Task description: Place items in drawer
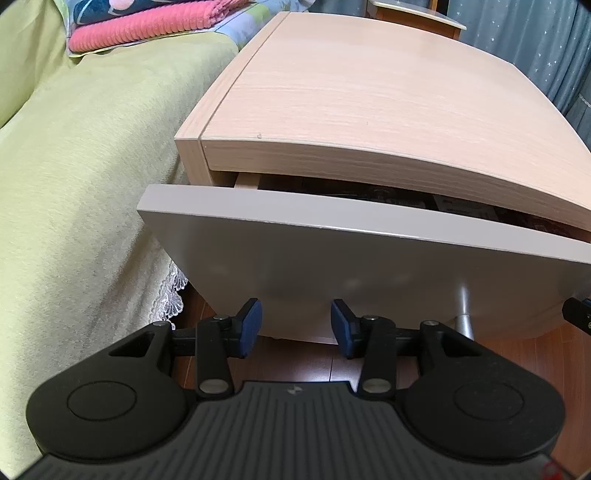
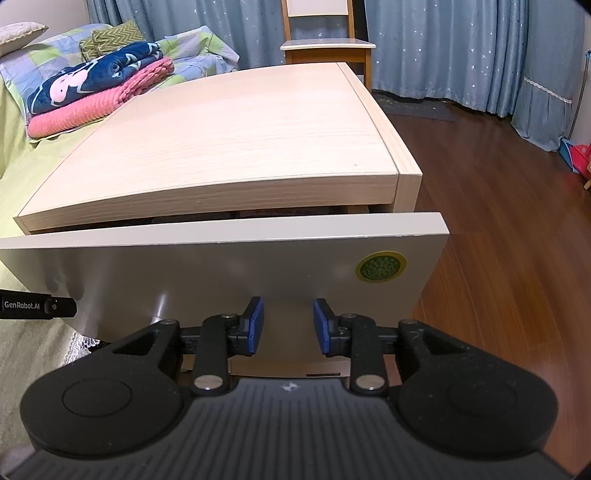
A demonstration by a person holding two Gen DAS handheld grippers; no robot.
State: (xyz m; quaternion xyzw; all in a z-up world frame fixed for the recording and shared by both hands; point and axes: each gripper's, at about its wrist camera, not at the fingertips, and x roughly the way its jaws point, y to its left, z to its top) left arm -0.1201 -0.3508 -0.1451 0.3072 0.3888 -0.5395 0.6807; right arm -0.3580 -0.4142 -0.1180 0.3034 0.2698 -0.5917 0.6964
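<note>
Left wrist view: low, close before the drawer front (image 1: 332, 266), facing along the fingers, tilted up over the nightstand top (image 1: 369, 96); bed (image 1: 81, 166) filling the left side. Right wrist view: same low, close stance before the drawer front (image 2: 221, 266), set further right; floor (image 2: 498, 221) and curtains (image 2: 443, 48) on its right. Shared: drawer front, nightstand top, bed, pink blanket (image 1: 147, 26) (image 2: 92, 107), chair (image 2: 325, 44). Each view catches the other device's tip at its edge.

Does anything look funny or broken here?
Nothing looks broken or spilled. The drawer is only open a crack under the nightstand top. Both grippers, left and right, are open and empty. The blankets lie folded on the bed.
</note>
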